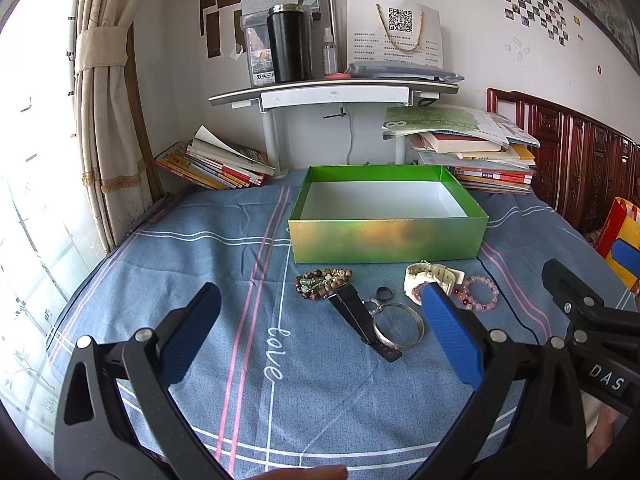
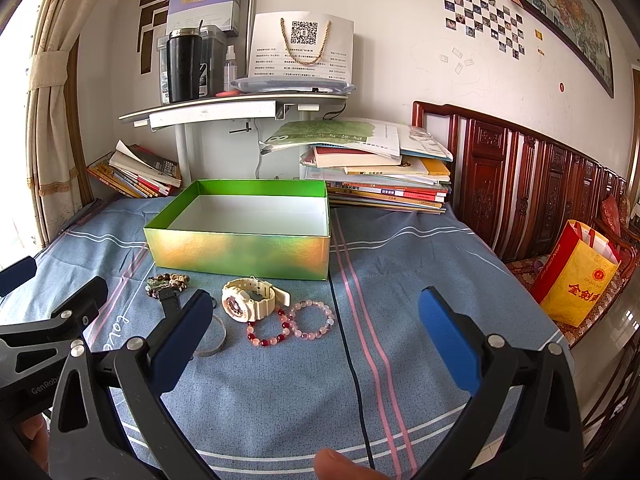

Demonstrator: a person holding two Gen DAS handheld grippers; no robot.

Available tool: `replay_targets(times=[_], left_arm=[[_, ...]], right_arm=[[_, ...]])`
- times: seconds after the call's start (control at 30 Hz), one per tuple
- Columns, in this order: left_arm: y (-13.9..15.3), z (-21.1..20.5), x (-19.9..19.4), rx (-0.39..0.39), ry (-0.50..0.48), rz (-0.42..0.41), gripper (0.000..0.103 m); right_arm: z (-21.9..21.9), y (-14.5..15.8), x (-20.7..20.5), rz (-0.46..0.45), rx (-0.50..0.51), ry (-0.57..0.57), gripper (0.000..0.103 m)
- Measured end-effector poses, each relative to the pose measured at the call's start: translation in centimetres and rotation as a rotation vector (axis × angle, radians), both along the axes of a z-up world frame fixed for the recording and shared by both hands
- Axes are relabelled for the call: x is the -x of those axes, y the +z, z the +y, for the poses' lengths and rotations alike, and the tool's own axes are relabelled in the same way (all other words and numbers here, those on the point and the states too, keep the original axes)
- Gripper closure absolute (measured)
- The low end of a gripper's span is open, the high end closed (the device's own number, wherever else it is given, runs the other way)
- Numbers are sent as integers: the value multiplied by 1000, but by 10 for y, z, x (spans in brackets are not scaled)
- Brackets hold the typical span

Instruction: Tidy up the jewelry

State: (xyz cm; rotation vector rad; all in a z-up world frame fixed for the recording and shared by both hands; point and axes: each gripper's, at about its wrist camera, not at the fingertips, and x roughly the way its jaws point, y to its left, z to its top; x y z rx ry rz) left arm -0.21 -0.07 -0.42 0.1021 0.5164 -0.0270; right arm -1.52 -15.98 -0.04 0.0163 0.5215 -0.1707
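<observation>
An open, empty green box (image 1: 384, 236) (image 2: 240, 252) stands on the blue cloth. In front of it lie a brown bead bracelet (image 1: 324, 280) (image 2: 170, 280), a black watch (image 1: 362, 318), a small dark ring (image 1: 384, 293), a silver bangle (image 1: 398, 326) (image 2: 218, 338), a cream watch (image 1: 434, 276) (image 2: 250, 294) and pink and red bead bracelets (image 1: 480, 292) (image 2: 292, 322). My left gripper (image 1: 320, 334) is open and empty, above the cloth short of the jewelry. My right gripper (image 2: 316, 338) is open and empty, just right of the bracelets.
Stacks of books (image 1: 476, 152) (image 2: 376, 168) stand behind the box, with more books (image 1: 216, 164) at the back left. A small white shelf (image 1: 332, 92) holds a black mug. A carved wooden headboard (image 2: 520, 184) and a yellow bag (image 2: 576, 276) are at the right.
</observation>
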Motion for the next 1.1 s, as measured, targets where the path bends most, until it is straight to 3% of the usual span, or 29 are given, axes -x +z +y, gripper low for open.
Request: replay_targets(times=[1.1], left_arm=[[-8, -2, 0, 1, 1, 2, 4]], right_arm=[[0, 0, 0, 1, -1, 0, 2]])
